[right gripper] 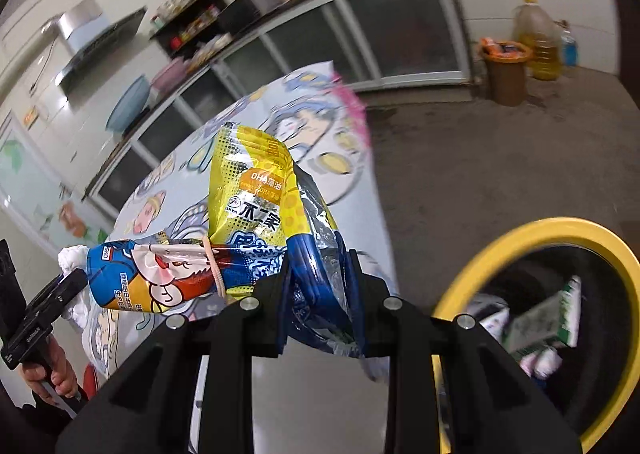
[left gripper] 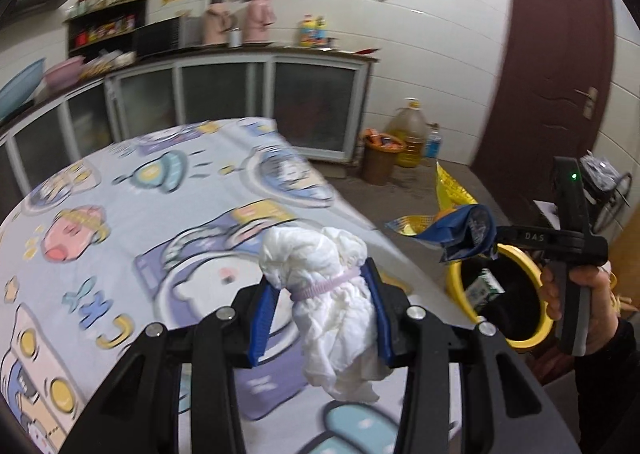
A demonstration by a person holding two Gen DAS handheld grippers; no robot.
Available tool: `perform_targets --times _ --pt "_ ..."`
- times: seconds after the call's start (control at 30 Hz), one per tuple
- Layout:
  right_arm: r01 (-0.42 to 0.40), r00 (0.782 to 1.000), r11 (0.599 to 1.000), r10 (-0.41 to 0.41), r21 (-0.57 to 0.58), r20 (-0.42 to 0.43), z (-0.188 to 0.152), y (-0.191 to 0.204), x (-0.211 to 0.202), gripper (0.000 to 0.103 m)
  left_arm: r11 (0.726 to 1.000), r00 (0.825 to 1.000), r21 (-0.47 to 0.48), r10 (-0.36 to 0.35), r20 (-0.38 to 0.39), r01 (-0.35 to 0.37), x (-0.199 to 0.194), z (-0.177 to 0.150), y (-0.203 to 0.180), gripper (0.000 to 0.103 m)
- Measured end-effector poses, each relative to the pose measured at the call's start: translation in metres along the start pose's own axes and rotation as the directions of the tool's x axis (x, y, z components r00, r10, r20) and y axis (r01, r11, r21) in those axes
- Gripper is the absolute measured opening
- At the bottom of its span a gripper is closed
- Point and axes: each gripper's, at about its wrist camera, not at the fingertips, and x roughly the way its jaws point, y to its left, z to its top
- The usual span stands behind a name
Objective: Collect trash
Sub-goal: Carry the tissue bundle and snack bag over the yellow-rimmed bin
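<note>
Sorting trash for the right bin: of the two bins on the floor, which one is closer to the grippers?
The yellow-rimmed bin, right beside the table and the right gripper. The brown bin stands far off against the cabinets, beside the oil jug.

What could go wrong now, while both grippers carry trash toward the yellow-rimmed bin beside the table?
1. The right gripper pinches only one end of the snack wrapper; most of it hangs out over the table and could land outside the yellow-rimmed bin when released.
2. The white tissue wad bulges above and below the left gripper, so a loose part might slip.
3. The bin already holds cartons, so new trash may rest high.
</note>
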Motion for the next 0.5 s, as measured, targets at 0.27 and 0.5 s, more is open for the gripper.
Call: perform_targets --times 0.27,0.5 --pt "0.116 0.988 0.981 -0.13 0.152 0.081 -0.02 -0.077 -0.054 0.024 0.988 0.995 0.117 -0.098 -0.006 0.098 0.019 0.015 -0.067 0.039" --pt "0.234 0.951 0.937 -0.276 0.259 0.137 -0.041 -0.137 -0.098 0.024 0.964 0.986 0.204 -0.168 -0.017 0.168 0.035 0.025 -0.122 0.039"
